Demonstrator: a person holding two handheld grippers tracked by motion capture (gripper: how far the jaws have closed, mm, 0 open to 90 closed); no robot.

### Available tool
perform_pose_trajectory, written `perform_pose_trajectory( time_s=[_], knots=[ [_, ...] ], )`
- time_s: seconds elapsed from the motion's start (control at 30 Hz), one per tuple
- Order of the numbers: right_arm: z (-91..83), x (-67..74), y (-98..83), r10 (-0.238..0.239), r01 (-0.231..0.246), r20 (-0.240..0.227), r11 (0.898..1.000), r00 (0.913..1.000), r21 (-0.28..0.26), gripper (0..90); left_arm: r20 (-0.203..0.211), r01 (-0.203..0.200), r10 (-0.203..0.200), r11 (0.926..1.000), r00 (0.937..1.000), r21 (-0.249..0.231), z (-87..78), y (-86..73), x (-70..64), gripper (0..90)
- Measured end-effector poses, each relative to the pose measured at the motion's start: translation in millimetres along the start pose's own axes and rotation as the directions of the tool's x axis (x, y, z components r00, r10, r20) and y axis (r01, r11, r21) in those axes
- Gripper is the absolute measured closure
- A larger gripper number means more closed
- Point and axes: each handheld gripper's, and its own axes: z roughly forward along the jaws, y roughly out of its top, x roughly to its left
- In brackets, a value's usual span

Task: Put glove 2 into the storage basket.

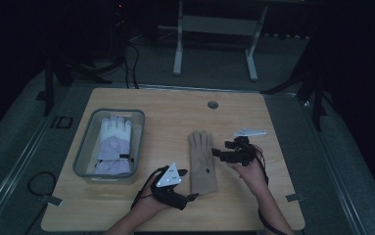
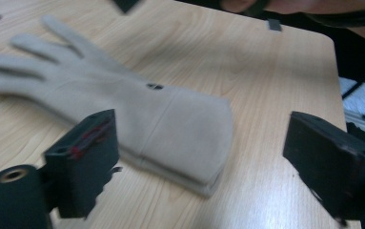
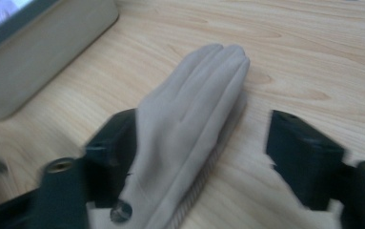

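A beige glove [image 1: 202, 161] lies flat on the wooden table, fingers pointing away from me and cuff toward me. My left gripper [image 1: 189, 185] sits at the cuff's near left corner. In the left gripper view its jaws stand open on either side of the glove's cuff [image 2: 185, 138] without pressing it. My right gripper [image 1: 220, 153] comes in from the glove's right edge. In the right gripper view the glove [image 3: 189, 129] lies between the open jaws, up against the left one, and there is a gap to the right one.
A grey bin [image 1: 83, 144] at the table's left holds a white and lilac glove [image 1: 114, 142]; the bin's wall [image 3: 37, 62] lies beyond the beige glove. A round cable hole [image 1: 213, 104] sits near the far edge. A table frame stands behind.
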Motion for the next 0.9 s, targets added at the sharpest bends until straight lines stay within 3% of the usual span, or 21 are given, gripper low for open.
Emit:
perform_pose_trajectory(
  time_s=[0.17, 0.4, 0.57, 0.7, 0.9],
  knots=[
    [16.2, -6.9, 6.9, 0.065, -0.064, -0.021, 0.998, 0.9977, 0.017, 29.2, 0.040, -0.045, 0.044, 0.9983, 0.9982, 0.036, 16.7, 11.2, -0.7, 14.9],
    [46.9, -16.7, 3.6, 0.121, -0.120, -0.018, 0.990, 0.9924, 0.068, 25.6, 0.113, -0.109, 0.098, 0.9889, 0.9888, 0.100, 40.1, 16.6, -3.6, 24.4],
    [65.4, -16.6, -3.0, 0.114, -0.111, -0.018, 0.985, 0.9933, 0.131, 25.4, 0.127, -0.128, 0.106, 0.9754, 0.9862, 0.180, 45.8, 12.1, 1.4, 31.1],
    [70.1, -14.5, -7.4, 0.055, -0.054, -0.007, 0.988, 0.9984, 0.146, 29.4, 0.136, -0.112, 0.082, 0.9668, 0.9872, 0.229, 49.1, 4.1, 9.2, 34.2],
    [69.1, -12.8, -11.5, 0.050, -0.041, -0.060, 0.988, 0.9969, 0.147, 50.8, 0.141, -0.096, 0.062, 0.9642, 0.9880, 0.247, 51.6, 1.8, 13.4, 38.1]
  ],
)
